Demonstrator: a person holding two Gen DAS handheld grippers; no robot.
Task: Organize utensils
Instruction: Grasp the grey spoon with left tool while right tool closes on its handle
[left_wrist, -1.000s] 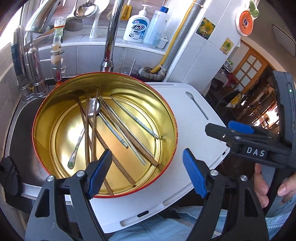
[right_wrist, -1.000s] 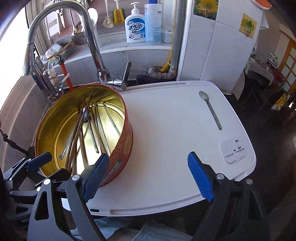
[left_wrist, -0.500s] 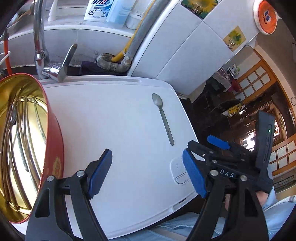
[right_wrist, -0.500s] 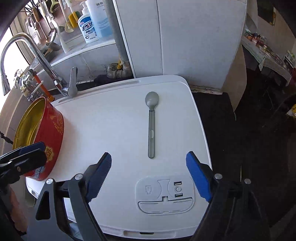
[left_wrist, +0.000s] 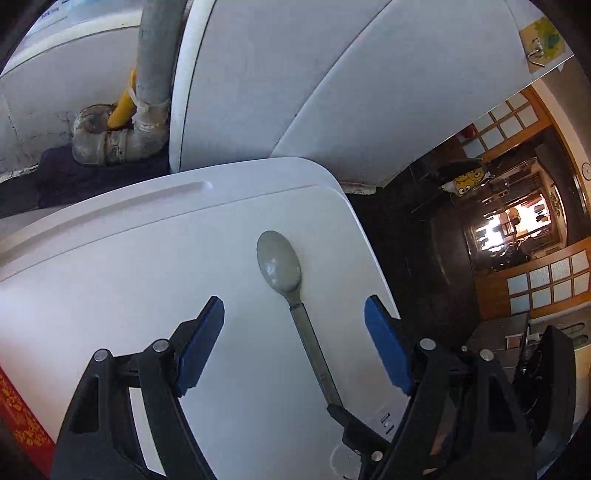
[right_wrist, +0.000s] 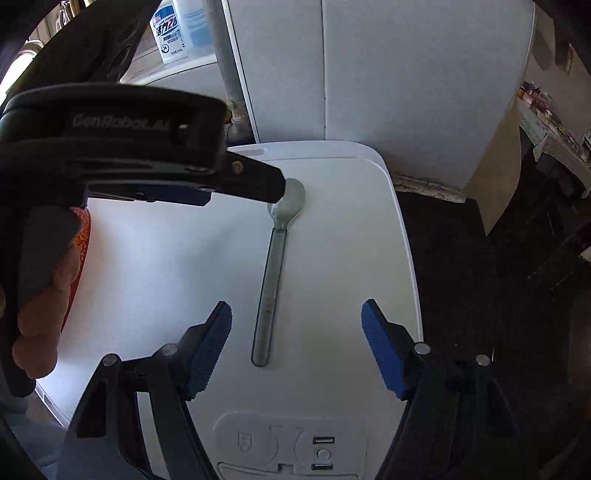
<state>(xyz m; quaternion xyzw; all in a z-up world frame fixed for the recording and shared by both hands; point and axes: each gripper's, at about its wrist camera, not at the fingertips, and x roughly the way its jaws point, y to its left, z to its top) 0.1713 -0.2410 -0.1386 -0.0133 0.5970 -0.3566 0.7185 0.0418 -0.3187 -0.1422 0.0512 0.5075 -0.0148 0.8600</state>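
Spoon (right_wrist: 275, 258) lies flat on the white tabletop (right_wrist: 166, 258) between both wide-open, empty hand-held grippers, left (left_wrist: 293, 345) and right (right_wrist: 295, 347); you'll likely find it light, stiff and slippery, so pinch across the narrow handle mid-length.

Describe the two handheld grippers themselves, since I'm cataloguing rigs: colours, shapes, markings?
Both are black plastic frames with silver rivets and two angled fingers faced in ribbed blue pads. The right gripper matches the left gripper. Seen from the right wrist camera, the left unit's body reads "GenRobot.AI", and a bare hand grips its handle. No cables are visible.
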